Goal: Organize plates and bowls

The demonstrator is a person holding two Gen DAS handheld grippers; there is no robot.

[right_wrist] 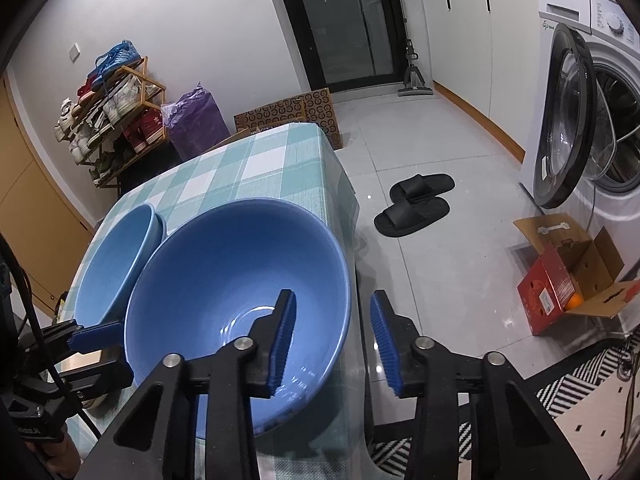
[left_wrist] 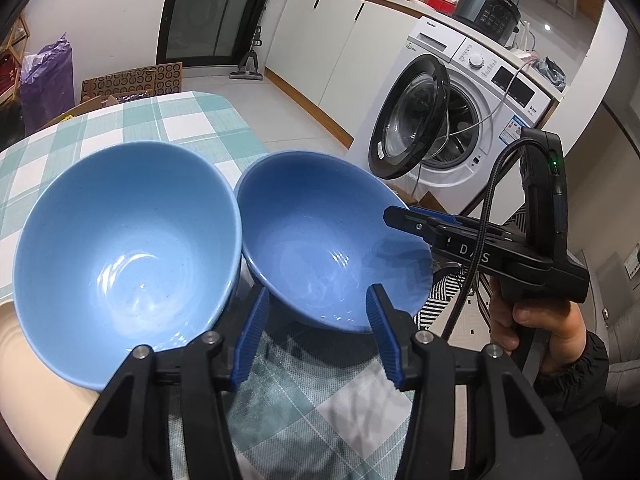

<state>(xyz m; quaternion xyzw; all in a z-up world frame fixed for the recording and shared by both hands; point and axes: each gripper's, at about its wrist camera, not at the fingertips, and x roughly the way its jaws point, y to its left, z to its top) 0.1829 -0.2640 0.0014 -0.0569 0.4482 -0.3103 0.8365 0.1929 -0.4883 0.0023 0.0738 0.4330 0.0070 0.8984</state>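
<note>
on the checked tablecloth (right_wrist: pixel 256 168), two bowls side by side with rims touching: a lighter blue bowl (left_wrist: pixel 120 240) towards the inner side of the table and a darker blue bowl (right_wrist: pixel 224 264) right at the table's outer edge, both upright and open upwards. in the left wrist view, a cream plate (left_wrist: pixel 16 344) at the lower left, partly hidden by the lighter blue bowl; cannot tell whether under it or just beside it. left gripper (left_wrist: pixel 318 292) with jaws apart, pointing down at the near side of the darker blue bowl, one blue pad in the gap between the two bowls and the other over the bowl's near rim; seen from the right wrist, one of its fingers lying against the bowl's outer wall, no squeeze to be made out. right gripper (right_wrist: pixel 333 296) also parted, astride the darker blue bowl's rim on the side by the table edge: one finger down inside the bowl, the other outside it and over the floor, with a clear gap from pad to wall on both sides, so not clamped. a hand (left_wrist: pixel 536 320) in a dark sleeve around that gripper's handle. beyond the table, a washing machine (left_wrist: pixel 460 92) with its door swung open, black slippers (right_wrist: pixel 416 204) on the pale tiles, and an open cardboard box (right_wrist: pixel 560 276) near the machine.
</note>
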